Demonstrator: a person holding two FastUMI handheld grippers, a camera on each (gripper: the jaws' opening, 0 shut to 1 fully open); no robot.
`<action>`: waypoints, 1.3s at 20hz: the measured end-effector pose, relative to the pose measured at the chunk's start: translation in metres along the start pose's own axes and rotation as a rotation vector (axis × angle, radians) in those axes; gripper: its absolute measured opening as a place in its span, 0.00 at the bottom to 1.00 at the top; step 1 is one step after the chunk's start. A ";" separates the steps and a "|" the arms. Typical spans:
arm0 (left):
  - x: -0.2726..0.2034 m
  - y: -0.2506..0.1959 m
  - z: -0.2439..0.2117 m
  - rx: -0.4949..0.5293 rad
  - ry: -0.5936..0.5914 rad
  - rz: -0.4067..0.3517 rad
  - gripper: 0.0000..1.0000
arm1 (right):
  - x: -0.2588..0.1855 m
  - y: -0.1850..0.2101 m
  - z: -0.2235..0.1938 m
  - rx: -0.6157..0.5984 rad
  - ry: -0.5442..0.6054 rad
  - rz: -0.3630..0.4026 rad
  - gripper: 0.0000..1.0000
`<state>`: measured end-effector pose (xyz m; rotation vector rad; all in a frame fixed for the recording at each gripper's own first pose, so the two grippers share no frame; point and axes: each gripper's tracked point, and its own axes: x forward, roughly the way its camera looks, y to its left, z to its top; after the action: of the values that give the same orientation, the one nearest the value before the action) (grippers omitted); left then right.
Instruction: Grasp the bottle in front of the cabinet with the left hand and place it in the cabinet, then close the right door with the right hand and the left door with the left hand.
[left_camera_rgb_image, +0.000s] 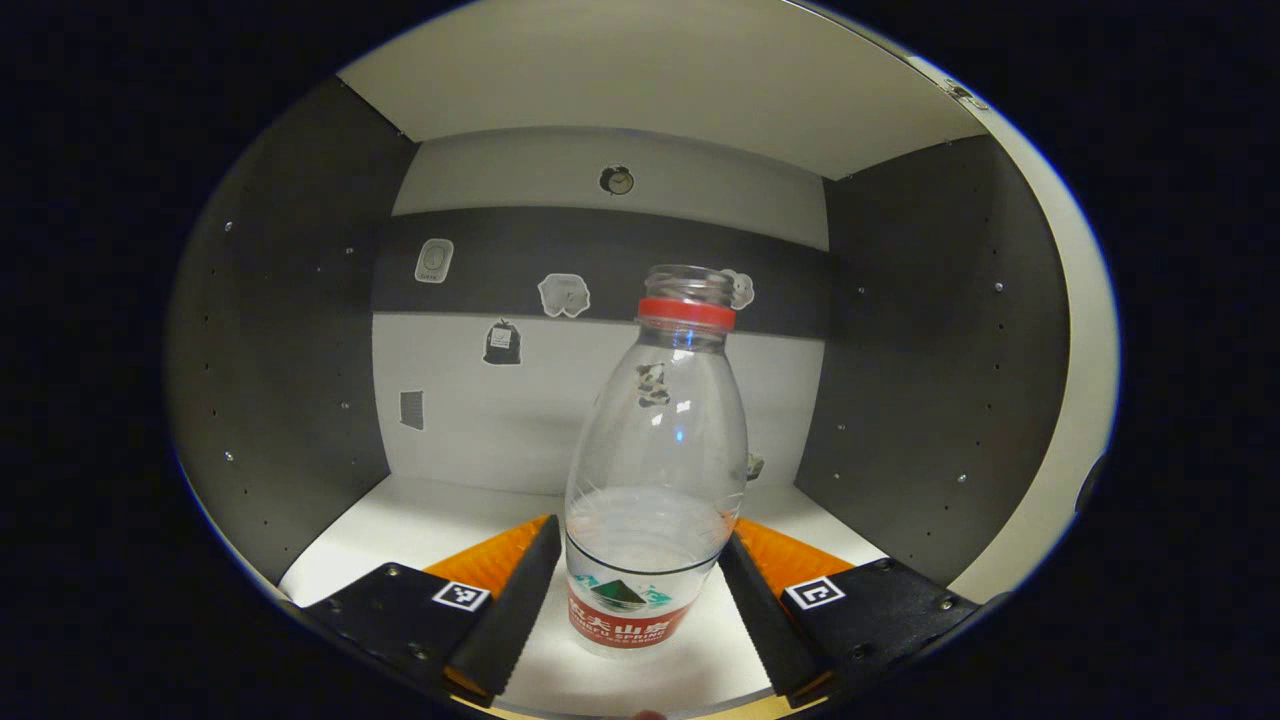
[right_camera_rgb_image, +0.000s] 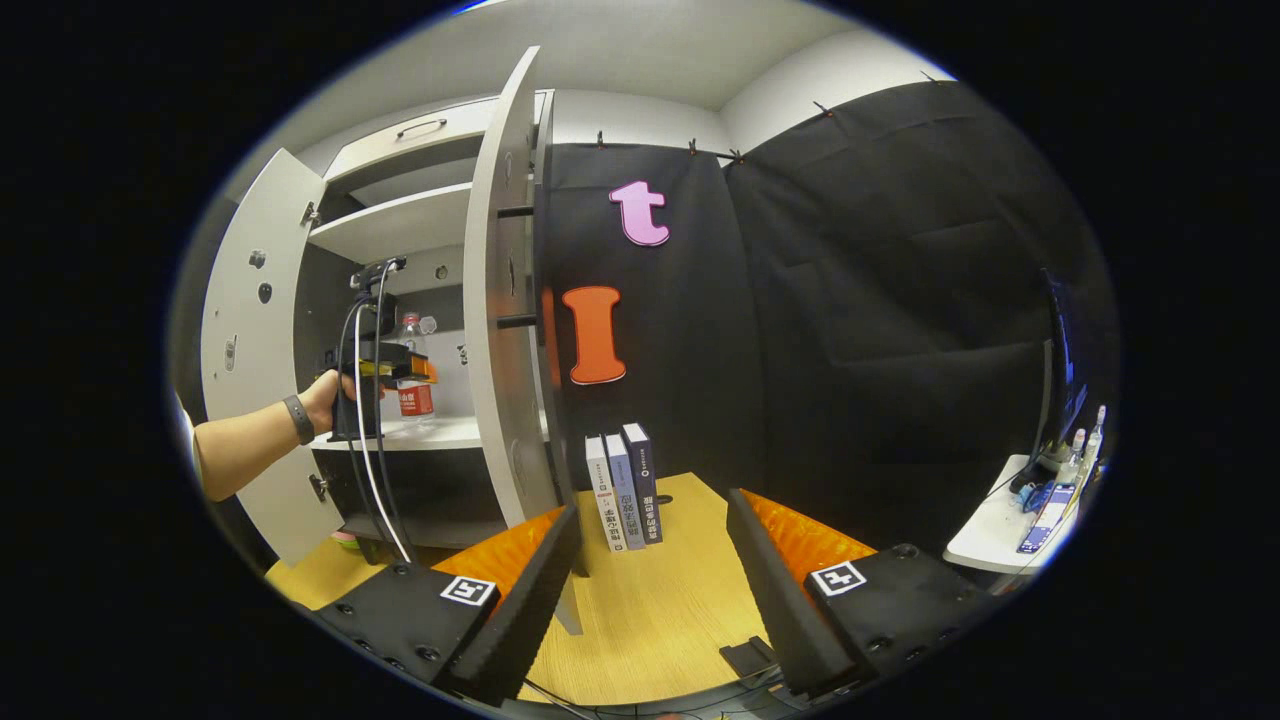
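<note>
The bottle (left_camera_rgb_image: 652, 470) stands on the cabinet shelf (left_camera_rgb_image: 420, 515) between the left gripper (left_camera_rgb_image: 640, 580)'s parted jaws, apparently just released; next, the open, empty right gripper (right_camera_rgb_image: 650, 560) must swing the right door (right_camera_rgb_image: 510, 300) shut

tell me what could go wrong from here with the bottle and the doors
The bottle is uncapped and looks nearly empty; the left tongs flank its base closely, so a finger could tip it on withdrawal. The right door stands wide open beside the left arm, so swinging it early could hit that arm.
</note>
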<state>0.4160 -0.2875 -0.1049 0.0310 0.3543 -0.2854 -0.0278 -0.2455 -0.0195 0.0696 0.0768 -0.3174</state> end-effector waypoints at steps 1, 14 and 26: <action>-0.003 -0.003 0.006 -0.007 -0.025 -0.011 0.95 | 0.000 0.000 0.000 0.000 0.001 0.000 0.98; -0.151 -0.013 0.140 -0.084 -0.418 -0.028 0.92 | 0.004 0.012 -0.001 0.022 -0.010 0.076 0.98; -0.314 0.004 0.022 -0.071 -0.393 0.156 0.94 | 0.014 0.054 0.004 -0.017 -0.010 0.321 0.98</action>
<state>0.1420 -0.2008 0.0243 -0.0670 -0.0294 -0.1193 0.0029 -0.1987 -0.0138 0.0623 0.0568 0.0037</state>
